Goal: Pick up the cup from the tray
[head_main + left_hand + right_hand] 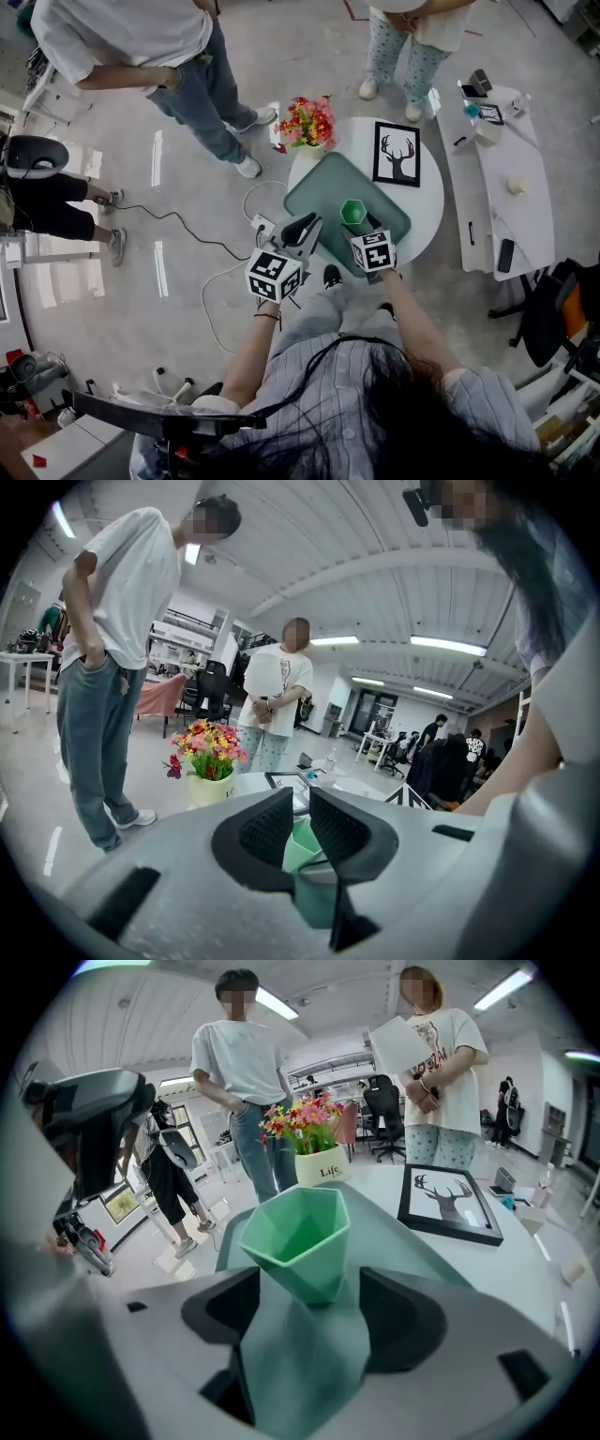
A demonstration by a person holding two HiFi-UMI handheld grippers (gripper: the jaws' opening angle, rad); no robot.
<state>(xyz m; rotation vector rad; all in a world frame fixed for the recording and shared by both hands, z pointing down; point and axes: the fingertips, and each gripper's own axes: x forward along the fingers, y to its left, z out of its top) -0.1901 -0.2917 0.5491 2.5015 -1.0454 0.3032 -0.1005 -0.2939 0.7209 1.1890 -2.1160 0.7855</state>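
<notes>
A round white worktop (427, 202) carried a green tray (323, 187) set cornerwise, its near corners reaching the worktop's rim on the person's side; beyond the tray, towards the far rim, a pot of flowers (307, 127) stood just beside a framed deer picture (397, 155) that lay flat; two people (187, 66) stood on the floor past that far edge, and a cable (187, 230) trailed over the floor to the left; a long white bench (525, 206) ran well apart on the right, with open floor between it and the round worktop.

The tray held the cup (298, 1241), a faceted green one, upright with its mouth up, on the tray's near right part, with bare tray all round it.

The right hand-held gripper (309, 1288) pointed down over the tray's near edge with its jaws wide apart; the cup's foot stood between the jaw tips, a gap showing on each side, so neither pad pressed on it.

The left hand-held gripper (302, 803) lay at the tray's near left edge, jaws drawn close with only a slit between them, apparently clamped on the tray's rim, which showed green in that slit.
</notes>
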